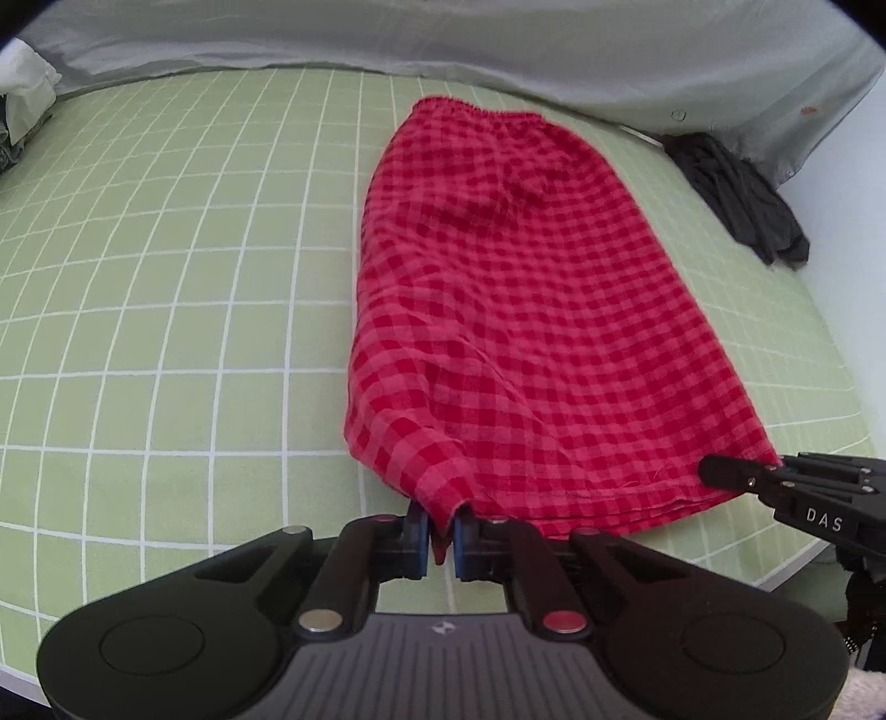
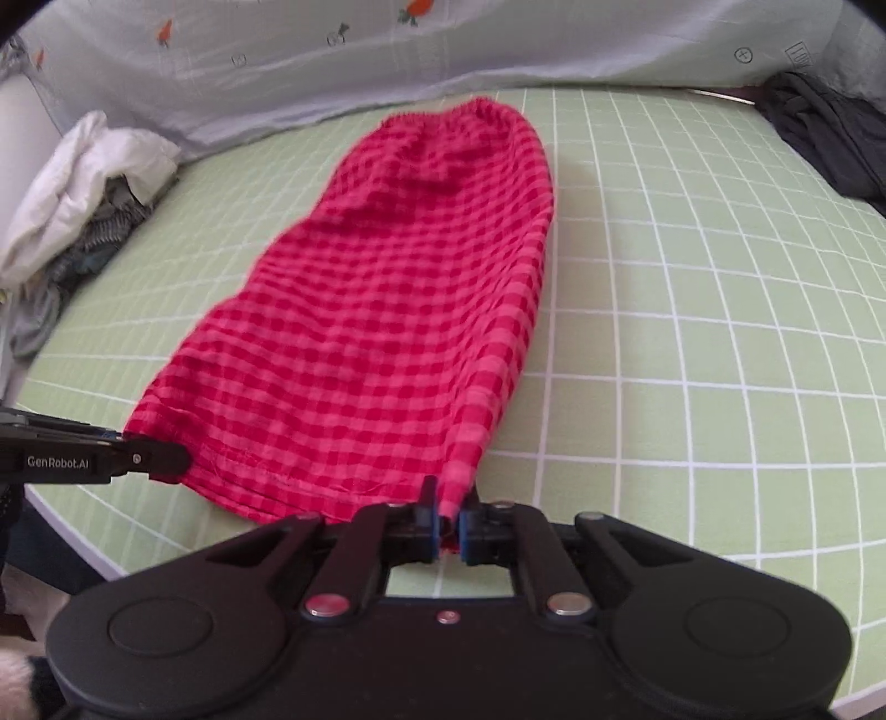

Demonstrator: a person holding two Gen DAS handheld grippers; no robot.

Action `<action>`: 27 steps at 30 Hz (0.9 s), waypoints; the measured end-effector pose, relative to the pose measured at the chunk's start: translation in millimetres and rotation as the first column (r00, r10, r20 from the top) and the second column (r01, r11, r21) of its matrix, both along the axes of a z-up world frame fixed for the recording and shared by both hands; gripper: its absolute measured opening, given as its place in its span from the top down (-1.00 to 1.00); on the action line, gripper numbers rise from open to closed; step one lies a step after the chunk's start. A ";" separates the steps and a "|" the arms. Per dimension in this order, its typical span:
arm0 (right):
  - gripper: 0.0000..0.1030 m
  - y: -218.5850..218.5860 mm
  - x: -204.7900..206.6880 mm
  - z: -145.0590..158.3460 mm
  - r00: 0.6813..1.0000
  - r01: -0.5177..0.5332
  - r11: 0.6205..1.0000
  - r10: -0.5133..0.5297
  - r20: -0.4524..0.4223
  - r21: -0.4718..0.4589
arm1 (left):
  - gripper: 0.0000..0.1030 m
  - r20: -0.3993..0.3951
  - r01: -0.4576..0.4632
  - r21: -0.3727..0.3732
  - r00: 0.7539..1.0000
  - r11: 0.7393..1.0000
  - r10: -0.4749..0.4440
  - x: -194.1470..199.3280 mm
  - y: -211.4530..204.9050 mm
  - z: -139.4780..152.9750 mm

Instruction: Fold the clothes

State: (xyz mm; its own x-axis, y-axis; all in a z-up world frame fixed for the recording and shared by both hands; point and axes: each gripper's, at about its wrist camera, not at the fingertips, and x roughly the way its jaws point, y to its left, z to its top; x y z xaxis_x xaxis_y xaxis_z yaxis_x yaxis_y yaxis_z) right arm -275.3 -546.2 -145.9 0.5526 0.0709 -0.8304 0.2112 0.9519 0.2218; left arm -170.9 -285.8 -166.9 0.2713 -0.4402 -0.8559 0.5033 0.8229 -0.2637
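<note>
A red checked garment (image 1: 515,310) (image 2: 398,310) lies lengthwise on the green gridded mat (image 1: 166,310) (image 2: 692,310), its elastic waistband at the far end and its hem toward me. My left gripper (image 1: 441,534) is shut on the hem's near left corner, red cloth pinched between its blue pads. My right gripper (image 2: 449,526) is shut on the hem's near right corner in the same way. Each gripper shows in the other's view at the opposite hem corner: the right gripper (image 1: 720,473) and the left gripper (image 2: 171,459). The hem looks slightly raised off the mat.
A pale grey-blue sheet (image 1: 498,44) (image 2: 443,50) runs along the mat's far edge. A dark garment (image 1: 742,194) (image 2: 830,144) lies at the far right corner. A white and grey pile of clothes (image 2: 83,210) (image 1: 22,94) sits at the left. The mat's near edge (image 1: 797,570) is close below the hem.
</note>
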 end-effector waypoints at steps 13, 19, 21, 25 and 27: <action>0.88 -31.2 32.4 67.0 0.976 -0.041 0.999 0.044 0.212 -0.021 | 0.85 0.122 -0.093 -0.190 0.986 0.977 0.117 44.9 -21.4 74.3; 0.88 -57.4 68.7 75.5 0.962 -0.003 0.999 0.012 0.271 -0.034 | 0.85 0.130 -0.130 -0.221 0.978 0.967 0.161 77.5 -34.7 82.4; 0.88 -63.7 84.1 74.1 0.961 0.007 0.999 0.004 0.278 -0.037 | 0.85 0.139 -0.129 -0.218 0.977 0.967 0.161 92.2 -42.9 82.2; 0.88 -78.1 117.6 69.2 0.960 0.018 0.999 -0.006 0.282 -0.040 | 0.85 0.133 -0.135 -0.217 0.977 0.967 0.166 127.0 -59.5 75.8; 0.88 -87.9 136.5 63.3 0.962 0.020 0.999 -0.010 0.274 -0.033 | 0.85 0.121 -0.139 -0.209 0.979 0.968 0.167 146.9 -69.5 69.0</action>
